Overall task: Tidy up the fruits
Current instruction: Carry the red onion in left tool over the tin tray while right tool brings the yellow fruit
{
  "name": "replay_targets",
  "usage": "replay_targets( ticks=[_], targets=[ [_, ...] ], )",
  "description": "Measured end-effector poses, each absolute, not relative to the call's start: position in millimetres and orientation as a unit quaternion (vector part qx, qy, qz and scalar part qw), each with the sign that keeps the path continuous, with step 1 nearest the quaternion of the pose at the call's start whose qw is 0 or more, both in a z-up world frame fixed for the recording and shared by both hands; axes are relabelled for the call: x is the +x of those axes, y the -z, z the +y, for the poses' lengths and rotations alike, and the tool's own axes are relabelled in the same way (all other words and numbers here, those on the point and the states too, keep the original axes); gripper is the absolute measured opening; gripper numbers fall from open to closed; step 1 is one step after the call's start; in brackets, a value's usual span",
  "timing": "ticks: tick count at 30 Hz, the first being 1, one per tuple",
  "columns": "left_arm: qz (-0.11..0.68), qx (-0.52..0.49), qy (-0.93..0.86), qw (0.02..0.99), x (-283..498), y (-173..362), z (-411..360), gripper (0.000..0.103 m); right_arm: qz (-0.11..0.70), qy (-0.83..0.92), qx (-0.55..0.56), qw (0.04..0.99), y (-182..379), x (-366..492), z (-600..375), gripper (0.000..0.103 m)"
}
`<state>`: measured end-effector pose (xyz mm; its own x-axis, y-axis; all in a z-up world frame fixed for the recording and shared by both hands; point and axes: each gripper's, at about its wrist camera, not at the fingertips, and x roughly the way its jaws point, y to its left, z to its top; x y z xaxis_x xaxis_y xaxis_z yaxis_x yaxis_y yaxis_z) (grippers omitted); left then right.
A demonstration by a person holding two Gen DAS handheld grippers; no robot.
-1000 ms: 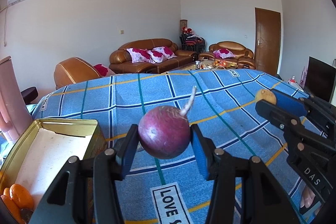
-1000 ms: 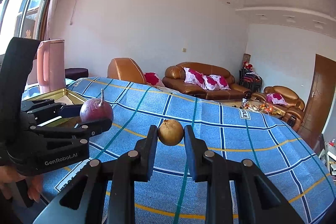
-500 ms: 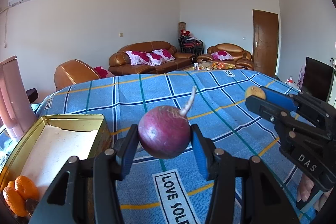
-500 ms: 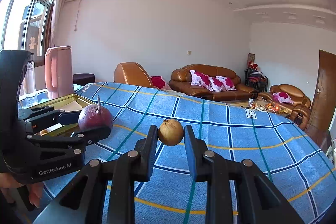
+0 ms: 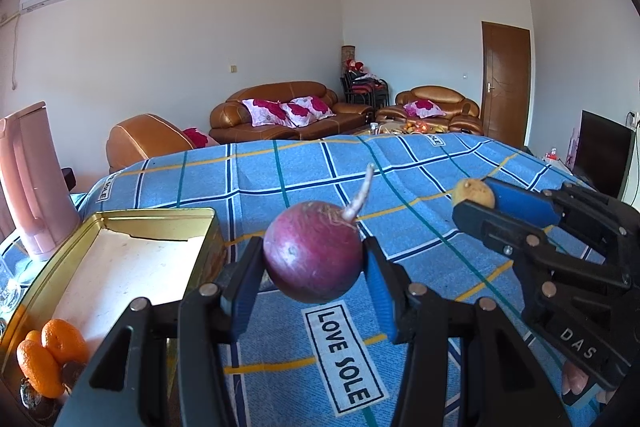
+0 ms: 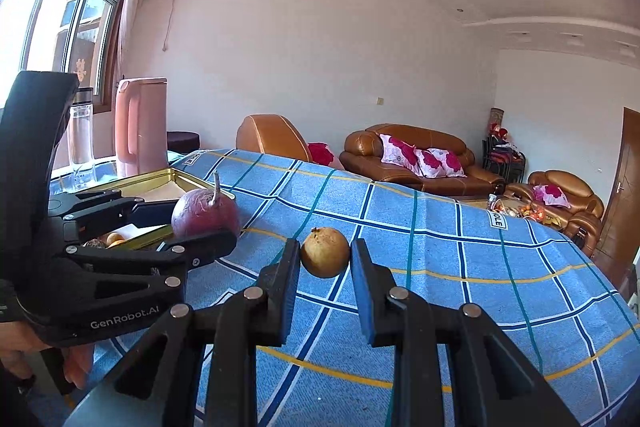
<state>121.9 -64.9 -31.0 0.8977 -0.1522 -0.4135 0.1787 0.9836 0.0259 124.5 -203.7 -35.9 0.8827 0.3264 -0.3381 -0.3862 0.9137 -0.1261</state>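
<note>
My left gripper (image 5: 314,259) is shut on a round purple fruit (image 5: 312,253) with a pale stalk, held above the blue checked cloth, just right of the gold tin tray (image 5: 120,223). The same fruit (image 6: 206,213) and left gripper show in the right wrist view. My right gripper (image 6: 325,259) is shut on a small yellow-brown fruit (image 6: 325,253), also held above the cloth; the fruit also shows at the right of the left wrist view (image 5: 474,193). Oranges (image 5: 50,355) and dark fruits lie in the tray's near corner.
The blue checked cloth (image 5: 400,163) covers the table. A pink jug (image 5: 30,179) and a clear bottle (image 6: 80,139) stand left of the tray. Sofas (image 5: 280,115) and a door lie beyond.
Both grippers keep their fruits. The view has shifted left, so the tray shows more fully and closer to the purple fruit; the right gripper has come nearer the left one.
</note>
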Motion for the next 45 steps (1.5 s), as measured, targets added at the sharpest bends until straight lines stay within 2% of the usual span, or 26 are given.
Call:
replay_targets(
  ticks=[45],
  targets=[
    [0.184,-0.007,0.020,0.983,56,24,33,0.051,0.152,-0.274,-0.111,0.943,34,86,-113,0.027]
  ],
)
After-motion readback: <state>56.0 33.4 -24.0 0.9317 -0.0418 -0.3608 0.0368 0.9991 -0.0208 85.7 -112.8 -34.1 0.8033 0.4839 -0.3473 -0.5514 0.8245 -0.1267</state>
